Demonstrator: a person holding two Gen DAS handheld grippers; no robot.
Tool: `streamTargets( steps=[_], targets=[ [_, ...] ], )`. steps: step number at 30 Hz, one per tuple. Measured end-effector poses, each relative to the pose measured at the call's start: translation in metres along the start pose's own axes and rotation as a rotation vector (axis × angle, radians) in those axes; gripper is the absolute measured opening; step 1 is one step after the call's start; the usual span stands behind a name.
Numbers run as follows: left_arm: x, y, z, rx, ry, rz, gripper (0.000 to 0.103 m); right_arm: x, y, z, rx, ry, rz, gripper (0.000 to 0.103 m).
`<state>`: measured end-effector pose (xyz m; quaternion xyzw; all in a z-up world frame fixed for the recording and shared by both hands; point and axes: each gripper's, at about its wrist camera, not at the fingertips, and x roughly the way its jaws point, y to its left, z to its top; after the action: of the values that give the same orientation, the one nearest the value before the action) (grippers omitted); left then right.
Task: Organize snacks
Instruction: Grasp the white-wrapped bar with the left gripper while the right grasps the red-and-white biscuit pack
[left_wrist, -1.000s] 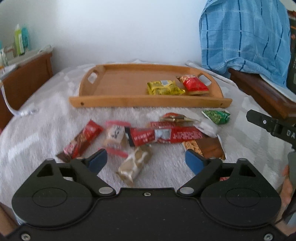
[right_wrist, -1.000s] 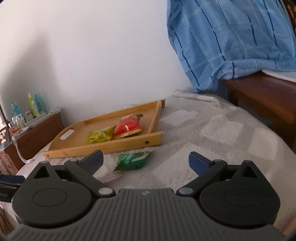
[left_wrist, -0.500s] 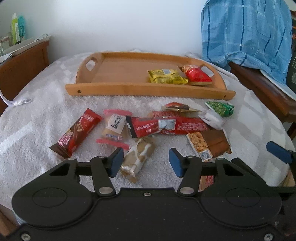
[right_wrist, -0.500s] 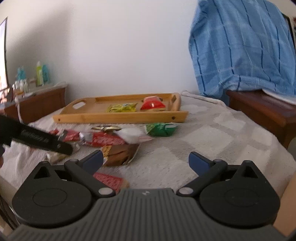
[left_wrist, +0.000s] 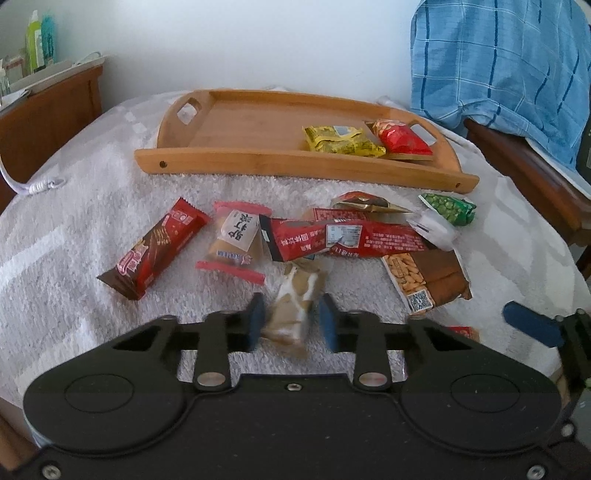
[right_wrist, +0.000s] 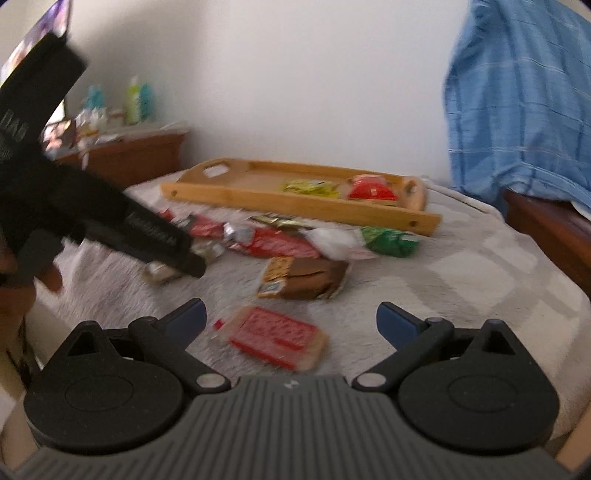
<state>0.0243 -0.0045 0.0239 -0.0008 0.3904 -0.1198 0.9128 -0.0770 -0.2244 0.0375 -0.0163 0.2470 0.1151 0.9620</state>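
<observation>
My left gripper (left_wrist: 291, 323) is shut on a tan and white snack packet (left_wrist: 295, 302) lying on the white towel. Several snacks lie ahead of it: a red-brown bar (left_wrist: 153, 249), a pink-edged pastry pack (left_wrist: 236, 238), a long red pack (left_wrist: 340, 240), a peanut pack (left_wrist: 424, 278) and a green pea pack (left_wrist: 448, 208). The wooden tray (left_wrist: 295, 166) holds a yellow pack (left_wrist: 341, 140) and a red pack (left_wrist: 400, 140). My right gripper (right_wrist: 290, 319) is open, just above a red-labelled biscuit pack (right_wrist: 275, 338). The left gripper's body (right_wrist: 110, 221) shows in the right wrist view.
A blue checked cloth (left_wrist: 509, 66) hangs over a wooden frame (left_wrist: 528, 173) at the right. A wooden cabinet (left_wrist: 44, 107) with bottles (left_wrist: 38, 37) stands at the left. A white cable (left_wrist: 33, 184) lies at the towel's left edge.
My left gripper has moved forward and closed on the tan and white packet. My right gripper has swung left and down over the snacks near the front edge.
</observation>
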Motion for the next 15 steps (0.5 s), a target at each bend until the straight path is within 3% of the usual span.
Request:
streamTargets(
  steps=[6,15],
  targets=[
    [-0.009,0.000,-0.002,-0.013,-0.024,-0.015,0.024,0.008,0.008,-0.003,-0.040,0.039,-0.001,0.099],
    [-0.012,-0.007,-0.002,0.010,-0.041,0.006,0.024,0.009,-0.001,-0.003,0.001,0.039,-0.040,0.079]
  ],
)
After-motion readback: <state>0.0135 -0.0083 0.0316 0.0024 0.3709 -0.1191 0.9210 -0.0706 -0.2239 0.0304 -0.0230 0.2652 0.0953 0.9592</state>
